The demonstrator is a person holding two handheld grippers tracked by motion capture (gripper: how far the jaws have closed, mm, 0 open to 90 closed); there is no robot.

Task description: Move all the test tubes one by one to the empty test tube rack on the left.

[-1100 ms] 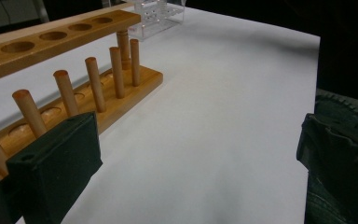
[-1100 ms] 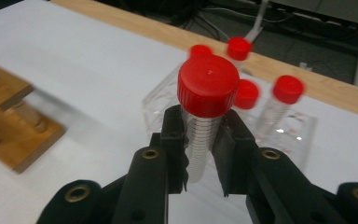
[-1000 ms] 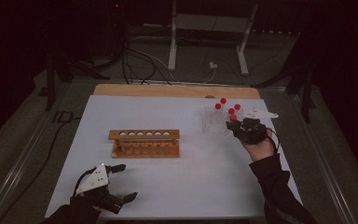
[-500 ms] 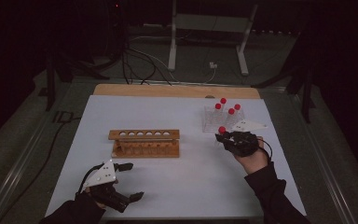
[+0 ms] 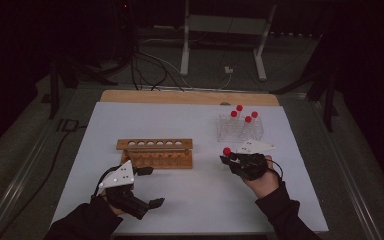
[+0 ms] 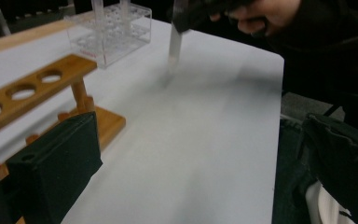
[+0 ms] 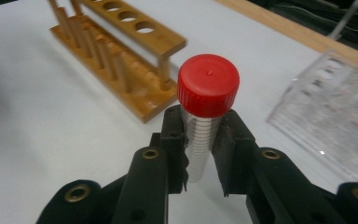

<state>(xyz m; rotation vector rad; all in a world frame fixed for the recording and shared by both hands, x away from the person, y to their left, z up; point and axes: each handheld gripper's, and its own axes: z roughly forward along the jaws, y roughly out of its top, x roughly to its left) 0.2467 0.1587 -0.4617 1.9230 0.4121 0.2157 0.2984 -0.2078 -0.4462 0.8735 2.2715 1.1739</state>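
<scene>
Right gripper clenching clear plastic test tube with red screw cap just below cap, tube's long axis standing upright between jaws. Light wooden six-hole rack lying ahead-left of right gripper, well apart across white tabletop. Left gripper gaping empty, sitting just beside rack, nearer to it. Clear plastic rack sitting behind right gripper.

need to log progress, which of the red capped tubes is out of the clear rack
The red-capped tube clamped in the right gripper, carried above the table between the racks. The other four tubes stand in the clear rack.
</scene>
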